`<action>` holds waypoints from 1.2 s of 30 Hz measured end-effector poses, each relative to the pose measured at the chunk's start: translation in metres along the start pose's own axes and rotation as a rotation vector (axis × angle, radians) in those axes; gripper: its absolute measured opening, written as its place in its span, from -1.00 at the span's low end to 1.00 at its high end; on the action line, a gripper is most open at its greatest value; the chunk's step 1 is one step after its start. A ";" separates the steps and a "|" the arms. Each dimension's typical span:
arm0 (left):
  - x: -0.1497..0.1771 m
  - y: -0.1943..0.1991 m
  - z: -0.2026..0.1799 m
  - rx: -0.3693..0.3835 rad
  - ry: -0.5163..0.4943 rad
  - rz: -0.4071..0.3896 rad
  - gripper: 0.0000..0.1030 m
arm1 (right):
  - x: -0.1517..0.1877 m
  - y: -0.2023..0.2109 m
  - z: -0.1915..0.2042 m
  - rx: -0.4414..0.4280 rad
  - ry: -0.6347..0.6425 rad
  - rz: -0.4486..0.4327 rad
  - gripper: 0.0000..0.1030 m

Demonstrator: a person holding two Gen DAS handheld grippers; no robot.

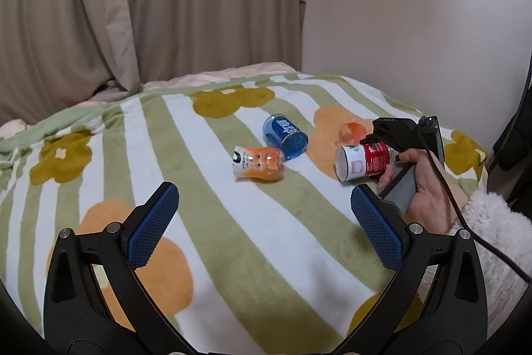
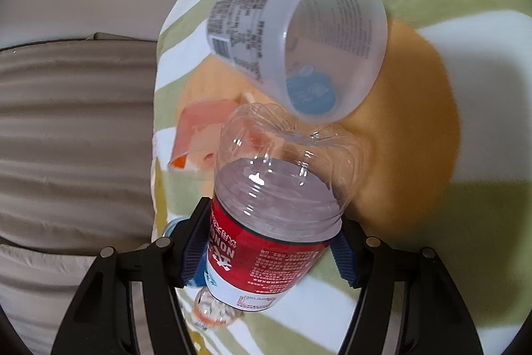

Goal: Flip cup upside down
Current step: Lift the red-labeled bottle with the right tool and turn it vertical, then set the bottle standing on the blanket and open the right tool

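A green-and-white striped fleece blanket with flower prints, cups lying on it.

The red-labelled clear plastic cup is clamped on its side in the right gripper; mid-flip, a further wrist roll is needed. The left gripper is spread wide, empty, with the orange cup and blue cup ahead.

Red-white cup; green-white striped blanket; blue tongs pads.

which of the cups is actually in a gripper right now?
The red-labelled cup, clamped in the right gripper. The blue cup and orange cup lie untouched on the blanket.
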State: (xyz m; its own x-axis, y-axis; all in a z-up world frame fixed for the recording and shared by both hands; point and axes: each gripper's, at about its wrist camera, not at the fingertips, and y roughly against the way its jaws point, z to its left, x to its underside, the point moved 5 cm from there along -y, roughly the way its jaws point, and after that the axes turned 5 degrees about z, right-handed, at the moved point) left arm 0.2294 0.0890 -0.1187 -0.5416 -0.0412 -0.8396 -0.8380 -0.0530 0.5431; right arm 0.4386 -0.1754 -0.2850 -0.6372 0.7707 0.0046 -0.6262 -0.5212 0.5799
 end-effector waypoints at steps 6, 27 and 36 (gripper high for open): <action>-0.005 0.025 -0.001 0.010 -0.002 -0.027 1.00 | 0.025 0.029 0.016 -0.006 0.140 0.070 0.19; 0.019 0.070 -0.018 0.056 -0.002 0.046 1.00 | 0.128 0.056 -0.009 0.447 0.841 0.685 0.19; 0.029 0.052 -0.026 0.045 -0.033 0.111 1.00 | 0.134 0.019 -0.018 0.511 0.948 0.715 0.20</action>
State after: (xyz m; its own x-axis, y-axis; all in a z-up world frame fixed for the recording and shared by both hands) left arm 0.1717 0.0596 -0.1147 -0.6327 -0.0118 -0.7743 -0.7743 -0.0055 0.6328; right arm 0.3330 -0.0892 -0.2881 -0.9574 -0.2886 -0.0130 0.0919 -0.3471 0.9333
